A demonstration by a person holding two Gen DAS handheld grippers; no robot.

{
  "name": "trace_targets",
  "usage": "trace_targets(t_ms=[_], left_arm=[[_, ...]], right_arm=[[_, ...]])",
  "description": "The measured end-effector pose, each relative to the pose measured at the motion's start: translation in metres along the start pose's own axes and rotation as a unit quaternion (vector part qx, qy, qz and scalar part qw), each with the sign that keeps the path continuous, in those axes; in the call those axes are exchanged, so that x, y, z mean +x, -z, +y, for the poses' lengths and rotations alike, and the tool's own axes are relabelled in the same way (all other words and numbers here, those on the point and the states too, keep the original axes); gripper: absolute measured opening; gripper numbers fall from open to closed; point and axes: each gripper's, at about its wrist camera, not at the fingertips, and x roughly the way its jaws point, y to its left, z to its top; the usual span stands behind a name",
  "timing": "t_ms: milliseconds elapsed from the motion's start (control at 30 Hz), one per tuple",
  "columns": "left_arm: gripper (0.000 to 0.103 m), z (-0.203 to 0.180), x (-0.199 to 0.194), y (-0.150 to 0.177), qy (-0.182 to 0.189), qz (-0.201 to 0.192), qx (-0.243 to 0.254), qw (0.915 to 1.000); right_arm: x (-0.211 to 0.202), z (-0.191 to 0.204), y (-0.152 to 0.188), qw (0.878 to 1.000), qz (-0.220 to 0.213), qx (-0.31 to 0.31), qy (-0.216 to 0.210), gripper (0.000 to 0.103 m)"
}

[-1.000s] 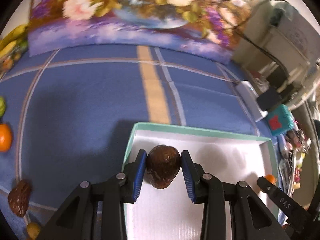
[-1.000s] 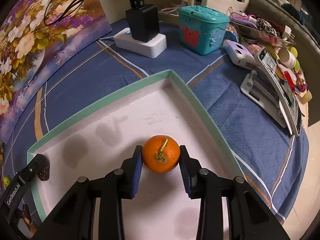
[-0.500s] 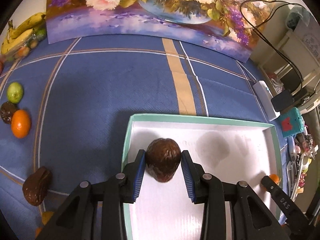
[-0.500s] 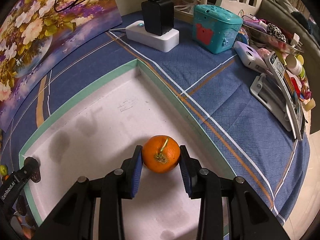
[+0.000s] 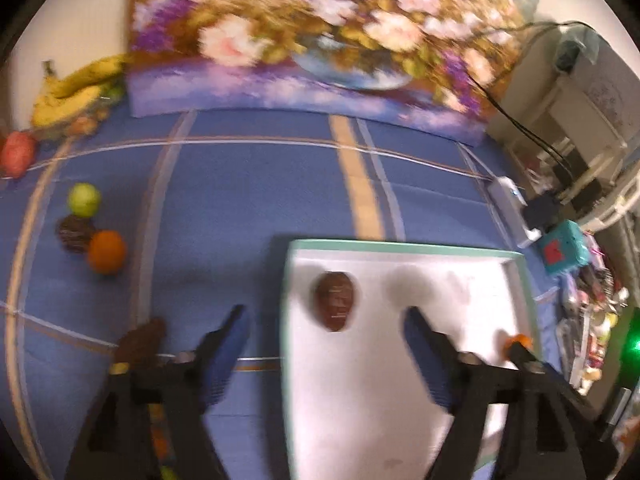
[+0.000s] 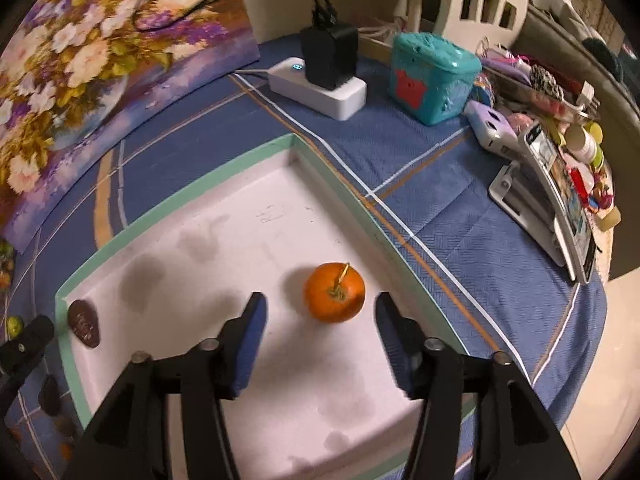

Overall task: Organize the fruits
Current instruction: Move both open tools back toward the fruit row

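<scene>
A white tray with a green rim (image 5: pixel 384 245) (image 6: pixel 208 184) lies on the blue cloth. A dark brown fruit (image 5: pixel 335 300) (image 6: pixel 84 323) lies in its left end. An orange (image 6: pixel 334 298) (image 5: pixel 518 340) lies in its right end. My left gripper (image 5: pixel 324 318) is open, just behind the brown fruit and apart from it. My right gripper (image 6: pixel 318 305) is open, its fingers either side of the orange without touching it. More fruit lies on the cloth at the left: a green fruit (image 5: pixel 83 199), a dark fruit (image 5: pixel 74 234), an orange (image 5: pixel 106 251) and a brown fruit (image 5: pixel 140 340).
A flower painting (image 5: pixel 320 40) (image 6: pixel 100 60) leans at the back. Bananas (image 5: pixel 68 88) and a red fruit (image 5: pixel 16 154) lie far left. A power strip with a charger (image 6: pixel 320 80), a teal box (image 6: pixel 432 76) and cluttered small items (image 6: pixel 552 140) stand to the right of the tray.
Both grippers have opened and let go: the brown fruit and the orange now rest in the tray. Both grippers have drawn back a little.
</scene>
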Motion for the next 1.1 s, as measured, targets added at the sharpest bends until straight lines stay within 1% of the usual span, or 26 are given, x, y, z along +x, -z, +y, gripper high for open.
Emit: trace_targets(t_ms=[33, 100, 133, 167, 200, 267, 333, 433, 600, 667, 833, 967, 1067, 1100], left_arm=[[0.092, 0.007, -0.001, 0.002, -0.01, -0.004, -0.002, 0.9999], [0.093, 0.025, -0.006, 0.004, -0.044, -0.013, -0.01, 0.9989], [0.093, 0.036, -0.009, 0.005, -0.063, -0.018, -0.017, 0.9977], [0.096, 0.044, -0.011, 0.006, -0.074, -0.021, -0.022, 0.9968], [0.101, 0.057, -0.016, 0.009, -0.086, -0.026, -0.032, 0.9954], [0.103, 0.078, -0.025, 0.012, -0.097, -0.035, -0.054, 0.9933], [0.103, 0.1, -0.038, 0.018, -0.106, -0.044, -0.078, 0.9903], [0.103, 0.126, -0.056, 0.027, -0.122, -0.059, -0.102, 0.9855], [0.103, 0.16, -0.093, 0.047, -0.117, -0.102, -0.143, 0.9775], [0.103, 0.167, -0.102, 0.053, -0.123, -0.112, -0.148, 0.9749], [0.103, 0.191, -0.116, 0.08, -0.135, -0.12, -0.169, 0.9689], [0.103, 0.202, -0.111, 0.093, -0.128, -0.104, -0.184, 0.969], [0.103, 0.204, -0.104, 0.1, -0.104, -0.097, -0.186, 0.9722], [0.103, 0.203, -0.101, 0.102, -0.089, -0.091, -0.185, 0.9744]], right_arm=[[-0.002, 0.003, 0.002, 1.0, -0.001, -0.003, -0.004, 0.08], [-0.008, 0.009, 0.007, 1.0, -0.001, -0.009, -0.022, 0.081], [-0.011, 0.013, 0.01, 1.0, -0.002, -0.012, -0.028, 0.084], [-0.012, 0.015, 0.013, 0.999, -0.002, -0.013, -0.031, 0.093], [-0.014, 0.019, 0.016, 0.999, -0.003, -0.018, -0.034, 0.095], [-0.02, 0.03, 0.022, 0.998, -0.01, -0.035, -0.041, 0.096], [-0.025, 0.04, 0.027, 0.997, -0.015, -0.052, -0.047, 0.096], [-0.034, 0.059, 0.034, 0.994, -0.031, -0.079, -0.065, 0.098], [-0.056, 0.098, 0.05, 0.986, -0.046, -0.128, -0.098, 0.098], [-0.066, 0.112, 0.058, 0.982, -0.053, -0.143, -0.112, 0.098], [-0.083, 0.146, 0.082, 0.969, -0.054, -0.185, -0.155, 0.098], [-0.082, 0.161, 0.101, 0.966, -0.029, -0.206, -0.154, 0.097], [-0.08, 0.164, 0.111, 0.962, -0.009, -0.214, -0.167, 0.097], [-0.08, 0.165, 0.115, 0.962, -0.003, -0.216, -0.169, 0.097]])
